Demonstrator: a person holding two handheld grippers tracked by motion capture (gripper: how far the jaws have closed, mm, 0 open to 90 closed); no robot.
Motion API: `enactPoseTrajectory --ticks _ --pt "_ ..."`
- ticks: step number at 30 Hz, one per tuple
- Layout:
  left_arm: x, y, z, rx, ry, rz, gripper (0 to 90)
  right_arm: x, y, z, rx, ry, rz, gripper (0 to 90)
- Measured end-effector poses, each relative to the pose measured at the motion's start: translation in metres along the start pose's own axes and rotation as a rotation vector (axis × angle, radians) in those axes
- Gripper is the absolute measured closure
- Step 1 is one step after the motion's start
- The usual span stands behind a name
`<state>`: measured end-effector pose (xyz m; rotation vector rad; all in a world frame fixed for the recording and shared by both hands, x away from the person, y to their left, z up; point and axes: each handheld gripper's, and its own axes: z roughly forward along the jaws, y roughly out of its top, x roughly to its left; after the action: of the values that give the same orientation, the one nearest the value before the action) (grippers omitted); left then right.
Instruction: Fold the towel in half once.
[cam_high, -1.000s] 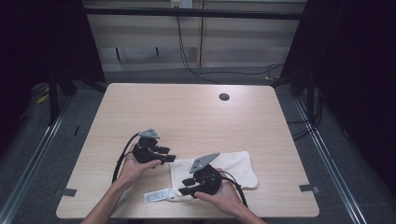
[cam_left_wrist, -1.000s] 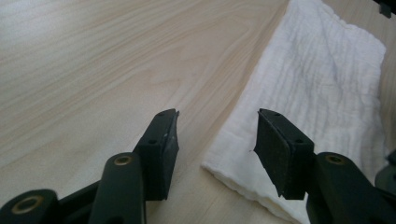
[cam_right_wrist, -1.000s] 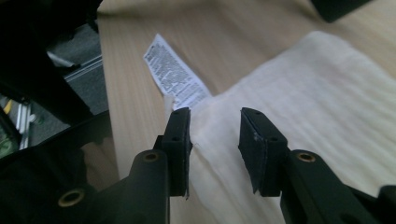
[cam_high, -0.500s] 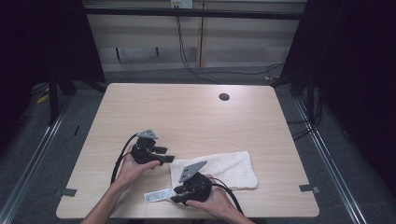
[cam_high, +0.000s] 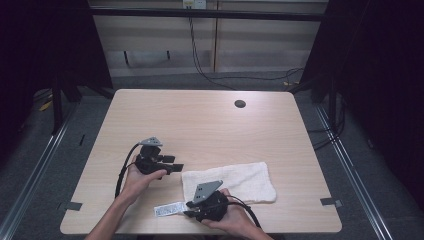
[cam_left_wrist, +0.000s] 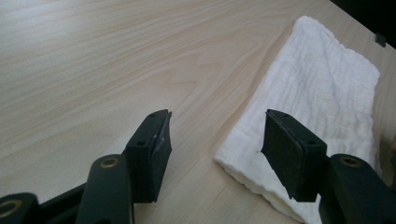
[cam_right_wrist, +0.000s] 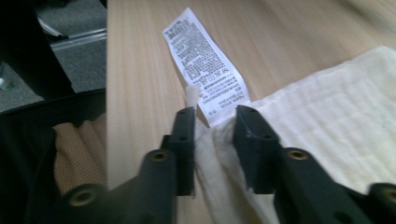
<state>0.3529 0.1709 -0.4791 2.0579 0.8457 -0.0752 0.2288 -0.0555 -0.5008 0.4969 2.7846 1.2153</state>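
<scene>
Right gripper view: our right gripper (cam_right_wrist: 212, 135) has just been closing, jaws now pinching the towel (cam_right_wrist: 327, 121) corner by its label (cam_right_wrist: 205, 65), near the table's front edge (fold likely next). Left gripper (cam_left_wrist: 212, 149) wide, empty.

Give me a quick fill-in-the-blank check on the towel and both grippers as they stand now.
1. The right gripper pinches the towel at the corner that bears the ____.
2. The left gripper has its jaws ____, with nothing between them.
3. The towel lies on the ____.

Missing words: label; open; table
</scene>
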Motion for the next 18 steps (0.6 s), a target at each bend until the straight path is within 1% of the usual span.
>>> enactPoseTrajectory --ticks 1,2,3,4,5,6,7,9,10,11,12,15,16,17,18 --pt "-0.001 0.000 0.000 -0.003 -0.015 -0.008 41.4 -0.002 0.000 0.000 -0.004 -0.009 -0.011 80.1" --pt "-0.002 0.000 0.000 -0.002 -0.022 -0.008 41.3 -0.004 -0.001 0.000 -0.007 0.003 0.011 81.5" --pt "-0.003 0.000 0.001 0.005 -0.019 0.001 41.2 -0.005 -0.001 0.000 -0.009 0.006 0.025 82.6" --pt "-0.004 0.000 0.002 0.019 -0.005 0.015 41.2 -0.006 -0.001 0.000 -0.011 0.008 0.024 82.9" --pt "-0.006 0.000 0.004 0.036 0.007 0.029 41.3 -0.006 -0.001 0.000 -0.010 0.006 0.034 83.1" --pt "-0.006 -0.001 0.007 0.059 0.002 0.036 41.3 -0.007 0.000 0.000 -0.006 0.010 0.047 83.3" --pt "-0.006 -0.002 0.009 0.069 -0.005 0.035 41.9 -0.008 0.000 0.000 -0.007 0.015 0.070 83.4" --pt "-0.007 -0.002 0.012 0.099 -0.012 0.047 44.8 -0.009 0.000 0.000 -0.007 0.023 0.091 83.8" --pt "-0.007 -0.002 0.012 0.107 0.001 0.057 47.1 -0.009 0.000 0.000 -0.006 0.021 0.089 83.9" --pt "-0.007 -0.002 0.012 0.112 -0.012 0.054 48.4 -0.009 0.000 0.000 -0.007 0.023 0.095 83.9" --pt "-0.007 -0.002 0.013 0.118 -0.027 0.061 50.0 -0.009 0.000 0.000 -0.004 0.025 0.101 84.0" --pt "-0.009 -0.003 0.018 0.154 -0.047 0.076 51.6 -0.010 0.000 0.000 -0.011 0.031 0.115 84.0" --pt "-0.010 -0.003 0.019 0.166 -0.032 0.086 51.8 -0.011 -0.001 0.000 -0.006 0.034 0.114 83.9" --pt "-0.010 -0.004 0.021 0.170 -0.031 0.091 51.9 -0.011 -0.001 0.000 -0.010 0.038 0.117 84.0" --pt "-0.010 -0.004 0.022 0.169 -0.031 0.088 51.8 -0.011 -0.001 0.000 -0.009 0.038 0.117 83.9"
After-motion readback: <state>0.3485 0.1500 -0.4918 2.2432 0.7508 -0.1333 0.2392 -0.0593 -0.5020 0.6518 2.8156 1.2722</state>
